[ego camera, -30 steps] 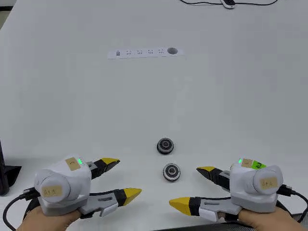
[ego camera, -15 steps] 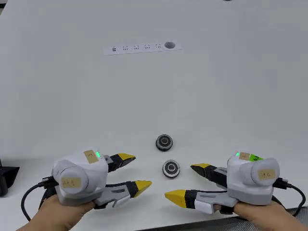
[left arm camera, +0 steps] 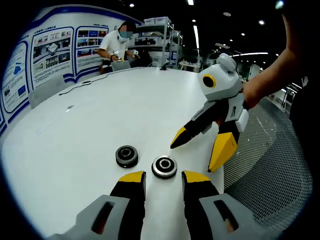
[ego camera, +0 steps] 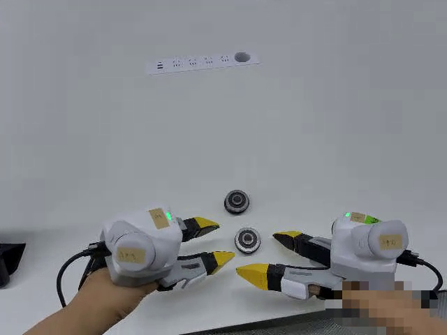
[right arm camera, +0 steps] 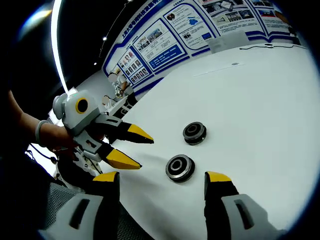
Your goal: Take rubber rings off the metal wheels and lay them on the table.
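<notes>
Two small metal wheels with black rubber rings lie flat on the white table: a near wheel [ego camera: 247,239] [left arm camera: 164,167] [right arm camera: 180,167] and a far wheel [ego camera: 237,202] [left arm camera: 127,155] [right arm camera: 194,132]. My left gripper [ego camera: 214,241] [left arm camera: 163,177] is open, its yellow tips just left of the near wheel, not touching it. My right gripper [ego camera: 267,254] [right arm camera: 162,176] is open wider, its tips just right of the same wheel. Nothing is held by either one.
A white power strip [ego camera: 202,63] lies at the far side of the table. A black object [ego camera: 8,259] sits at the left edge. The table's front edge runs just below the grippers. A person stands at the far end in the left gripper view.
Both grippers have closed in on the near wheel: the left moved right and forward, the right moved left. The left jaws have narrowed somewhat. The wheels have not moved.
</notes>
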The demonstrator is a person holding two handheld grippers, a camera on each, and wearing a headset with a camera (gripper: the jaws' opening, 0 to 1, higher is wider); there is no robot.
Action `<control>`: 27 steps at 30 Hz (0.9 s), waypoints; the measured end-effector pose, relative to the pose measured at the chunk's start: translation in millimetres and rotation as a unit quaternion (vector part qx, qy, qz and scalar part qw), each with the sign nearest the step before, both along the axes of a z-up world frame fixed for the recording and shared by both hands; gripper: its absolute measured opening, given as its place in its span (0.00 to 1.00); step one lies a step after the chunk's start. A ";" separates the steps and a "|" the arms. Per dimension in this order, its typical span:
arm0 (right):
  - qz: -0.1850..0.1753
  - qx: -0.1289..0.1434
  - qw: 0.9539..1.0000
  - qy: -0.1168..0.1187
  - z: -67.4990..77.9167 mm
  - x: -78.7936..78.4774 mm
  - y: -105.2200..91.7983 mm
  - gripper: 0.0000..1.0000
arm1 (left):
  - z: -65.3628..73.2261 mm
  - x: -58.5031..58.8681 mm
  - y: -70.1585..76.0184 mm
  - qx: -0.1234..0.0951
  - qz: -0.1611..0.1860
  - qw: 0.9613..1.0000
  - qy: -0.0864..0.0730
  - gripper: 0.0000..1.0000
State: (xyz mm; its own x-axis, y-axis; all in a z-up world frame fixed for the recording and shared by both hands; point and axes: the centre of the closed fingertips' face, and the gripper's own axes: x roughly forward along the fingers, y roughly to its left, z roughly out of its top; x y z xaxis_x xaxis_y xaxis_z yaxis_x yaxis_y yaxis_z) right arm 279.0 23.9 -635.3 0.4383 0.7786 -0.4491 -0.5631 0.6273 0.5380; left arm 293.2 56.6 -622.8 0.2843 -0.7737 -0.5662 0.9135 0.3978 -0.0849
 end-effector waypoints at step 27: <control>-0.018 0.035 0.999 0.017 -0.5 4.7 1.8 0.65 | -17.4 8.6 -29.3 0.047 -0.057 0.997 -0.010 0.14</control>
